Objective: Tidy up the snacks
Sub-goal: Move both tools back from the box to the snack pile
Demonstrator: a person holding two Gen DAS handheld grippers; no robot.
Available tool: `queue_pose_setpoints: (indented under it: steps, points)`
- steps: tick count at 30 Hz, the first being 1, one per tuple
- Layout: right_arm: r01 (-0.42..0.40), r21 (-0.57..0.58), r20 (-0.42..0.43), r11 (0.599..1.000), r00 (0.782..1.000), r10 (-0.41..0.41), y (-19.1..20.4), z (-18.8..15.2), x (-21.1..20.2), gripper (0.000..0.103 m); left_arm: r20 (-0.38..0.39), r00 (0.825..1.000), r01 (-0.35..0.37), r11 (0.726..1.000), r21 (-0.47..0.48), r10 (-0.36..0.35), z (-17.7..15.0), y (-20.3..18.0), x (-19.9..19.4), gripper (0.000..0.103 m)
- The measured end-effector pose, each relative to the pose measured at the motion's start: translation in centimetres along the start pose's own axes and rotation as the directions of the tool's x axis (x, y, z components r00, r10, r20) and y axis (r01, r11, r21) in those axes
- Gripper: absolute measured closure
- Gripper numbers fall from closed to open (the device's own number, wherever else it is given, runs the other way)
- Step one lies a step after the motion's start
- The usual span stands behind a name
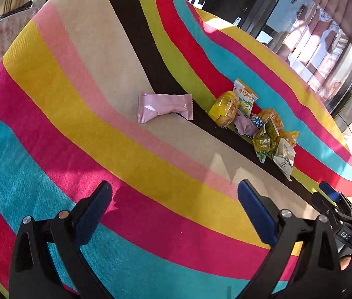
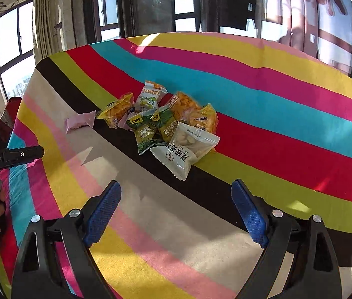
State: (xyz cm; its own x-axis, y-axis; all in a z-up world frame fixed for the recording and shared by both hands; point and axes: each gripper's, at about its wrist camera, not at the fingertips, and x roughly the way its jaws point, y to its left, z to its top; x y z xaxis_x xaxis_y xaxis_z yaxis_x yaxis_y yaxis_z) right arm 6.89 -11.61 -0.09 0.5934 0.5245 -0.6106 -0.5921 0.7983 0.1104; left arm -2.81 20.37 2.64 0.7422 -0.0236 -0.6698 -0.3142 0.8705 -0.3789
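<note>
Where snack packets (image 2: 161, 127) pile up, one green pack (image 2: 144, 134) reads "Peas" — another (image 1: 263, 143) likewise.

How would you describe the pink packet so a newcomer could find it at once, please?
Start at the striped tablecloth and find the heap of snack packets along its black stripe. The pink packet lies alone beside that heap, mostly on the beige stripe. It is plain pale pink, while the heaped ones are yellow, green, orange and white.
</note>
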Motion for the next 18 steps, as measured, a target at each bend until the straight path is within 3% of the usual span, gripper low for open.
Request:
queue_pose_setpoints:
  steps: [3, 6, 10, 12, 15, 18]
  points:
    - [-0.062, 0.002, -0.036, 0.998, 0.997, 0.062, -2.2, 2.0, 2.6, 0.015, 0.009, 0.999, 0.045, 0.998, -0.037, -0.044, 0.0, 0.7, -0.2, 0.002]
    - [-0.117, 0.058, -0.045, 0.991, 0.992, 0.120, -4.7, 3.5, 5.0, 0.015, -0.007, 0.999, 0.034, 0.999, -0.035, -0.034, 0.1, 0.5, 0.3, 0.002]
    - [-0.236, 0.112, -0.097, 0.965, 0.964, 0.247, -6.3, 5.0, 7.7, 0.015, -0.023, 0.999, 0.029, 1.000, 0.010, -0.029, 0.0, -0.4, 0.9, 0.002]
    - [-0.275, 0.079, -0.101, 0.958, 0.954, 0.283, -5.7, 5.0, 7.7, 0.015, -0.021, 0.999, 0.028, 1.000, 0.005, -0.028, 0.0, -0.3, 0.8, 0.002]
    - [-0.270, -0.031, -0.134, 0.962, 0.955, 0.264, -3.9, 3.8, 6.2, 0.015, -0.017, 0.999, 0.031, 1.000, 0.000, -0.031, -0.1, -0.1, 0.7, 0.002]
    - [-0.351, -0.075, -0.118, 0.934, 0.933, 0.341, -2.7, 1.6, 3.2, 0.015, -0.017, 0.999, 0.032, 0.999, 0.002, -0.032, -0.1, -0.1, 0.7, 0.002]
